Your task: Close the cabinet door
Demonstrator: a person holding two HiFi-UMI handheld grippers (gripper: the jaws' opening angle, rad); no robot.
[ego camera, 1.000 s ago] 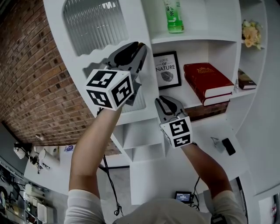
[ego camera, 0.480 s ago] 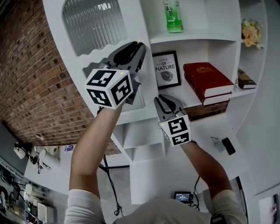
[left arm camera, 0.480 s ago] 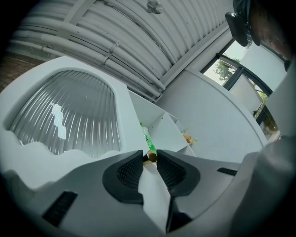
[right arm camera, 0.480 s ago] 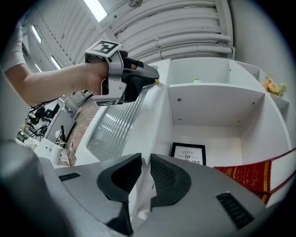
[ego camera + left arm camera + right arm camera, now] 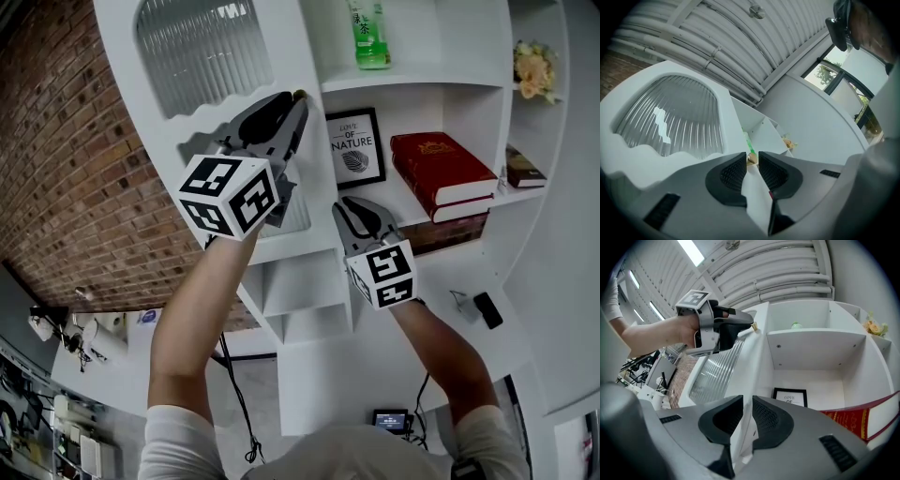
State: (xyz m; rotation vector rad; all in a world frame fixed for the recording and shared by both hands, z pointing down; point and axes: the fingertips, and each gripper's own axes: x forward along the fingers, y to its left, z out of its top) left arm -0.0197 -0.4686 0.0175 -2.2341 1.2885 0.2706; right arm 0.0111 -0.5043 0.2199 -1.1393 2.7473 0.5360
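Right hand-held gripper has its jaws pressed onto the free edge of the white cabinet door with a ribbed glass pane. Higher on that edge, the left hand-held gripper pinches the door at its small brass knob. The door stands swung out from the white shelf cabinet; beyond it, a black-framed print stands at the middle shelf's left end, a red hardback book lies toward its right end, and a green bottle stands on the shelf above.

- A red brick wall filled the head view's left.
- Grey floor lay at its bottom centre.
- A ribbed ceiling with a strip light topped the right gripper view.
- A window sat upper right in the left gripper view.
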